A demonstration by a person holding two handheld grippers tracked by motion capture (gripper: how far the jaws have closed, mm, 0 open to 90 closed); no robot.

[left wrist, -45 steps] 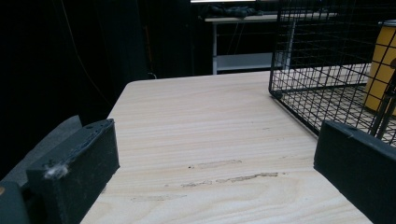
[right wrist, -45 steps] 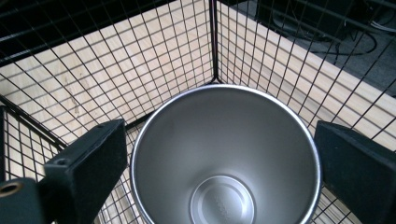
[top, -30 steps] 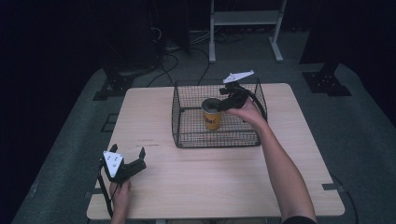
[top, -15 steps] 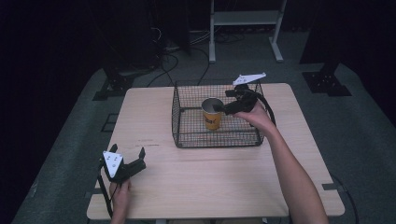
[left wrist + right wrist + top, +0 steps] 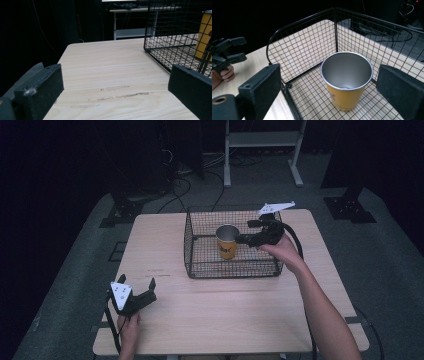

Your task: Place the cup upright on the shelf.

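We find the cup (image 5: 227,242) upright on the floor of the basket (image 5: 200,270), just above centre frame in the high view, its mouth open and nothing visible inside. We judge the wire walls keep it from sliding, and its upright stand leaves the rim free to take hold of.

The right gripper (image 5: 250,238) hangs above the basket's right side, level with the cup's rim and just beside it. Its jaws stand wide apart and hold nothing; in the right gripper view the cup (image 5: 346,78) sits between them, clear of both. The forearm runs in from lower right, wrist bent toward the cup.

The left gripper (image 5: 142,294) rests at lower left, near the table (image 5: 165,245) edge, well apart from the basket. Its jaws are likewise spread, empty.
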